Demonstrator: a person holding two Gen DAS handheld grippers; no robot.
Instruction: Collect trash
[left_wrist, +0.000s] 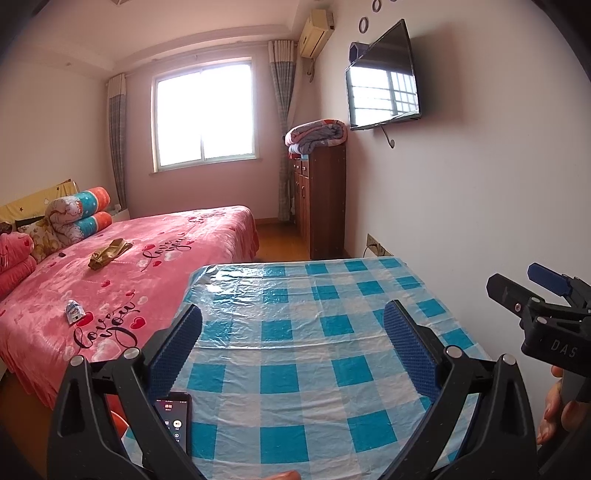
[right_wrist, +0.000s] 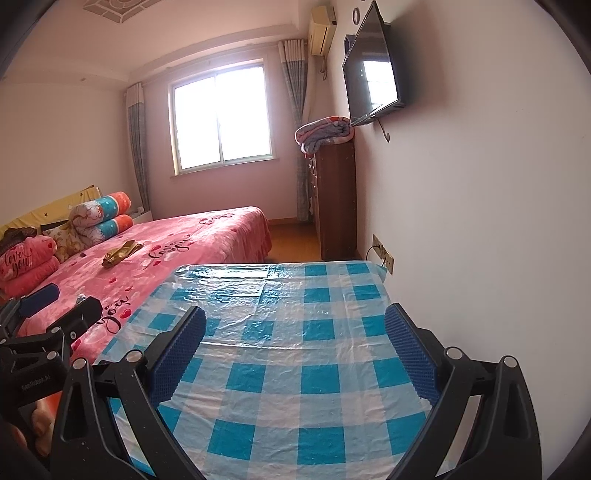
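Left wrist view: the left gripper (left_wrist: 291, 325) hangs over a table (left_wrist: 295, 295) covered in a blue-and-white checked cloth, fingers spread wide with nothing between them. A phone (left_wrist: 177, 421) with its screen lit lies on the table's near left corner, partly behind the left finger. Off to the left is the bed (left_wrist: 166, 251) with a pink blanket, and the trash sits on it: a crumpled gold wrapper (left_wrist: 109, 253) mid-bed and a small white carton (left_wrist: 74, 312) closer to the near edge, well apart from each other. The right gripper (left_wrist: 517, 288) pokes in from the right edge, with a hand (left_wrist: 557, 410) on its handle.

Right wrist view: the right gripper (right_wrist: 295, 325) is also over the table, fingers wide apart and holding nothing. The wrapper (right_wrist: 122, 253) shows on the bed again. The left gripper (right_wrist: 66, 302) sticks in at lower left, in front of the bed. A TV (right_wrist: 373, 62) hangs on the right wall.
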